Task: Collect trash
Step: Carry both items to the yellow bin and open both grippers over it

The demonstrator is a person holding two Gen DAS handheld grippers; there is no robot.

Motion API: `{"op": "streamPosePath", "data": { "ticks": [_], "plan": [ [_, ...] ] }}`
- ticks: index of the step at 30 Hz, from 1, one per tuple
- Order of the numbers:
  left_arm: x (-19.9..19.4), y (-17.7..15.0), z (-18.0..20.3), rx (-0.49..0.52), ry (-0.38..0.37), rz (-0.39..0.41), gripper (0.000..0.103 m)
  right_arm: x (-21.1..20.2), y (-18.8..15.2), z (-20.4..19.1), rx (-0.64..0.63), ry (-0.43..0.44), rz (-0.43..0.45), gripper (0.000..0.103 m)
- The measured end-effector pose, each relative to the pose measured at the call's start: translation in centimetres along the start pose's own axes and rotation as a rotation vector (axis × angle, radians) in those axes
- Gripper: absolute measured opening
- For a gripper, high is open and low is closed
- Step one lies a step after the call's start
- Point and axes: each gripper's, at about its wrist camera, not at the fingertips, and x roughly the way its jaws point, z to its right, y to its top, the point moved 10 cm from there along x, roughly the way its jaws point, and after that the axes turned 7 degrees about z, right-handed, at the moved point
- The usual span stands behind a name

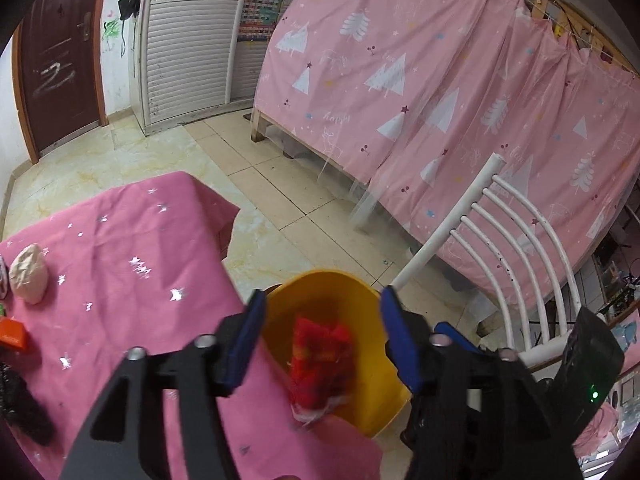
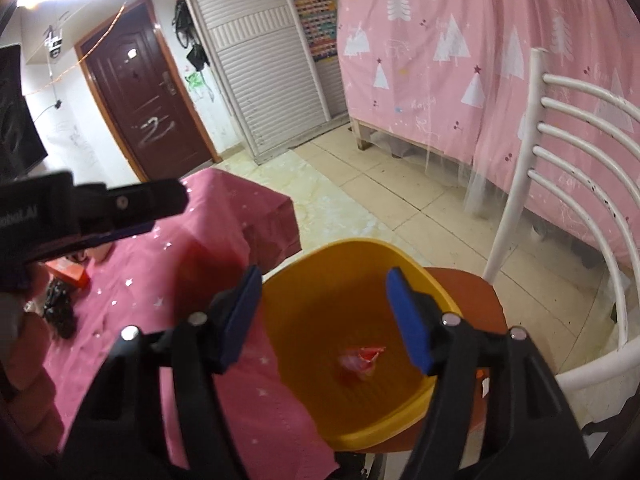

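Red wrapper dropping into the yellow bin

Left gripper (image 1: 322,344) and right gripper (image 2: 326,316) both released, empty; red wrapper (image 1: 320,360), lower centre over yellow bin (image 2: 320,256), looks light, crinkly: pinch any fold

There was one yellow bin (image 2: 360,280), one red wrapper (image 1: 320,360) in it, one white chair (image 2: 560,184), one pink-clothed table (image 1: 120,240) and two grippers.

A brown door (image 2: 140,96) stood at ten o'clock, a pink curtain (image 2: 480,40) at two, over pale floor tiles (image 2: 380,200).
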Motion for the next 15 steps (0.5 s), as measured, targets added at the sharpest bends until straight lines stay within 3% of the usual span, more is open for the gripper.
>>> {"op": "streamPosePath", "data": {
  "ticks": [7, 15],
  "plan": [
    [-1.1, 0.0, 1.0, 0.016, 0.002, 0.02, 0.063, -0.4, 0.3, 0.8, 0.033, -0.001, 0.008, 0.065],
    [-4.8, 1.6, -0.9, -0.005, 0.033, 0.081, 0.065, -0.8, 0.8, -2.3, -0.013, 0.032, 0.022, 0.067]
  ]
}}
